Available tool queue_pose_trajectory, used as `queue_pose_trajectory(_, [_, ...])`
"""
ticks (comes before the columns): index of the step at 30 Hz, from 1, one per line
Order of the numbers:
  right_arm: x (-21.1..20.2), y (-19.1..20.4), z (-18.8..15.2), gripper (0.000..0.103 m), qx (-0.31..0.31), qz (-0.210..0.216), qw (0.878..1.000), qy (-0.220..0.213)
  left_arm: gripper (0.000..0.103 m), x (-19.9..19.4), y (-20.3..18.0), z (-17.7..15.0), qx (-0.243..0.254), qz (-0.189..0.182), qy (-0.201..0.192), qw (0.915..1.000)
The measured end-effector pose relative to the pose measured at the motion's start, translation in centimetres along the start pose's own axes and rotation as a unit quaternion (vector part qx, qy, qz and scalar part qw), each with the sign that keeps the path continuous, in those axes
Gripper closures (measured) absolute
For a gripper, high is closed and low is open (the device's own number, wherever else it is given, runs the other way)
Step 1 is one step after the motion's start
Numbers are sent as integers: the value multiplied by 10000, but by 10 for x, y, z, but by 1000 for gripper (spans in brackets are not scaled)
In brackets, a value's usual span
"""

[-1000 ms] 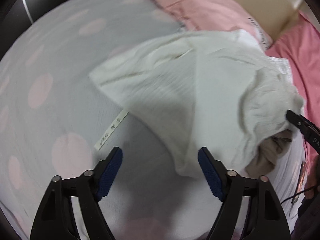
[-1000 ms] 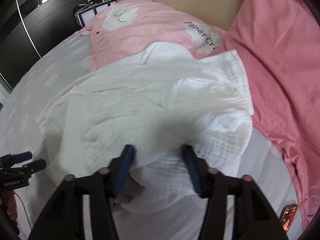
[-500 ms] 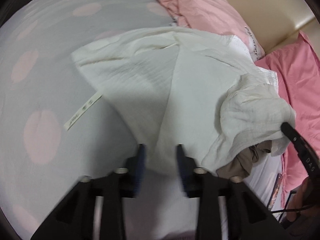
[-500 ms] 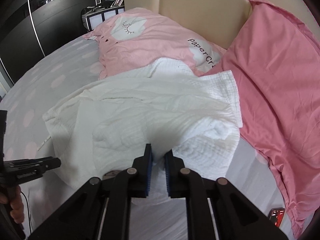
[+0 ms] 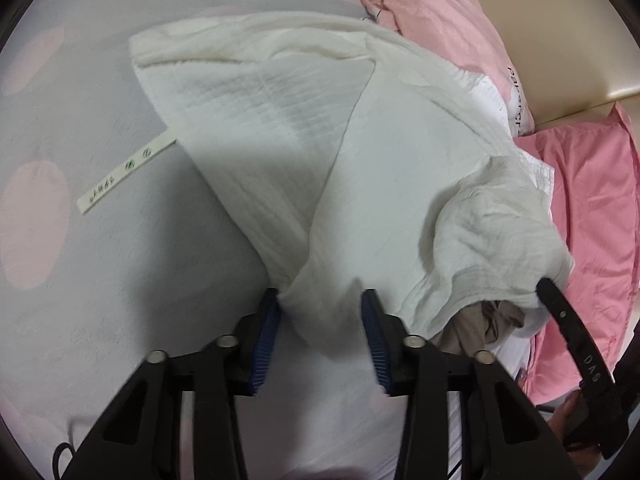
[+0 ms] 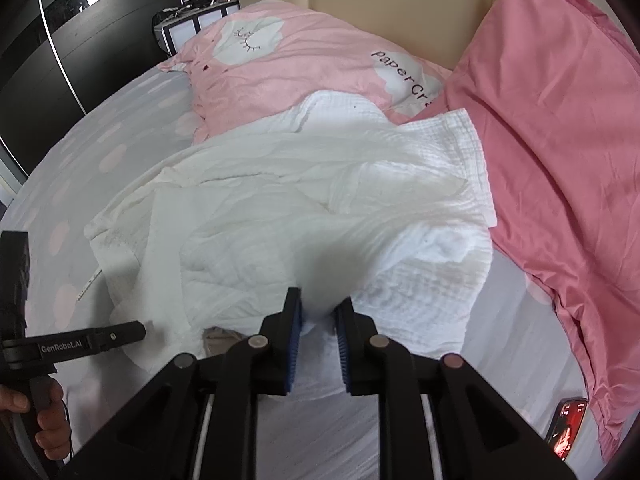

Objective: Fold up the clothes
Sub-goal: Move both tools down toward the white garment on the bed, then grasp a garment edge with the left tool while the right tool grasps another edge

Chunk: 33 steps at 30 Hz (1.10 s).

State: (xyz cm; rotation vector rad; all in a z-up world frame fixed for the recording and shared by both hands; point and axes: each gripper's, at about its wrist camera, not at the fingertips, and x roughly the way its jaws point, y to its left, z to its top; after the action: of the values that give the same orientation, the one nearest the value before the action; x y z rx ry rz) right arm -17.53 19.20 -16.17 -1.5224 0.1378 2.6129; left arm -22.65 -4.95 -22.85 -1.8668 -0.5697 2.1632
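We count one white garment mid-frame on the bed, two pink pillows. Left gripper closing around its hem; right gripper opening, fabric seemingly between.

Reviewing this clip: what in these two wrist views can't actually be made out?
- Beige item, left wrist view: mostly under the white garment; its kind is unclear.
- Label strip, left wrist view: print too small to read.
- Pillow lettering, right wrist view: the end of the word is covered by the garment.
- Phone, right wrist view: cut by the lens rim, screen too small.
- Left gripper: whether both pads press the cloth between its closing jaws.
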Motion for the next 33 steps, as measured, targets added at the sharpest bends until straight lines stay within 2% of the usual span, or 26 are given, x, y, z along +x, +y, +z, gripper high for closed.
queue_pose_trajectory(2, [2, 3, 0, 88, -63, -69, 10000, -4, 86, -2, -6, 0, 166, 153, -117, 9997])
queue_pose_trajectory(5, [-3, 9, 1, 93, -180, -179, 9996, -130, 90, -17, -7, -3, 323, 242, -386, 9984])
queue_pose_trajectory(8, [-20, 19, 3, 94, -260, -169, 9989, -341, 92, -48, -9, -3, 354, 302, -826, 9955])
queue_pose_trajectory(12, [-57, 50, 7, 94, -446, 206, 9967, -642, 93, -104, -12, 4, 363, 594, -1512, 9860])
queue_pose_trajectory(16, [-99, 102, 2, 95, -760, 836, 9899, -862, 94, -189, 5, -5, 290, 878, -2257, 9698])
queue_pose_trajectory(18, [-120, 132, -6, 95, -909, 1279, 9837, -880, 94, -228, 18, -11, 314, 935, -2494, 9634])
queue_pose_trajectory(22, [-160, 190, -30, 95, -1233, 1795, 9714, -950, 94, -293, 40, -28, 198, 1266, -2967, 9463])
queue_pose_trajectory(27, [-213, 261, -68, 95, -1680, 2688, 9442, -889, 94, -385, 85, -71, 127, 1895, -3580, 9142])
queue_pose_trajectory(29, [-234, 293, -90, 95, -1947, 2973, 9306, -874, 94, -409, 107, -88, 97, 2080, -3640, 9078])
queue_pose_trajectory(31, [-246, 323, -113, 95, -2200, 3168, 9193, -786, 94, -419, 134, -107, 64, 2337, -3541, 9055])
queue_pose_trajectory(33, [-244, 347, -137, 95, -2438, 3173, 9145, -592, 94, -424, 163, -125, 32, 2608, -3400, 9036])
